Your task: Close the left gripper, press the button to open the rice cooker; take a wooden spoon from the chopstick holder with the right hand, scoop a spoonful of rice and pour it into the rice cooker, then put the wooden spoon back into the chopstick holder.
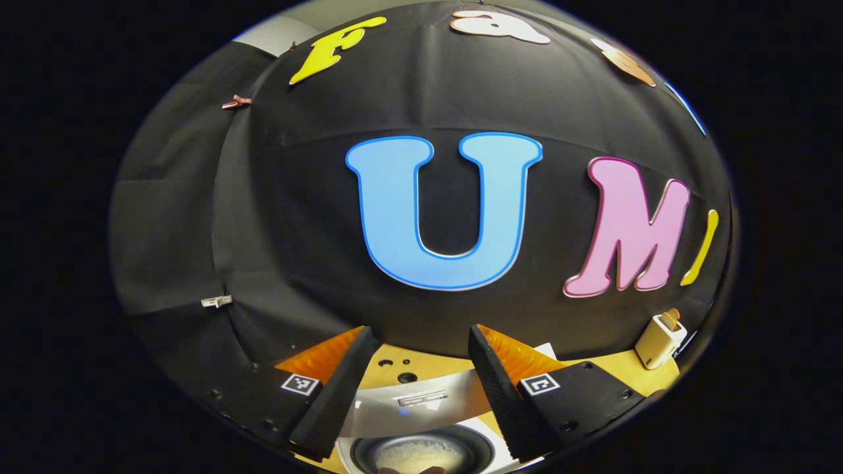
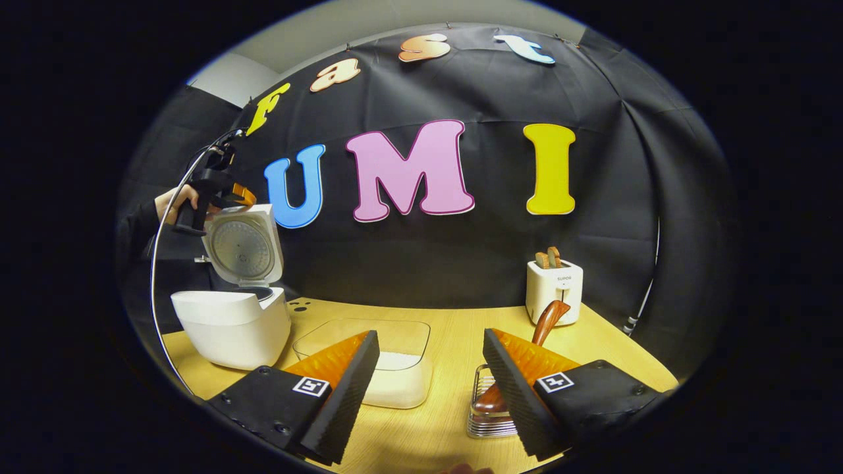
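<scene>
- Holding my left gripper above the rice cooker, fingers spread, nothing between them; a hand grips it beside the raised lid.
- Cooker's open; left gripper view looks down on the inner pot w/ rice in it.
- My right gripper hangs over the table, fingers apart, gripping nothing.
- Wooden spoon stands in the wire holder, just by my right finger.
- Clear rice tub sits betw. cooker & holder.
- Toaster at the back; its label's too small to read for sure.
</scene>
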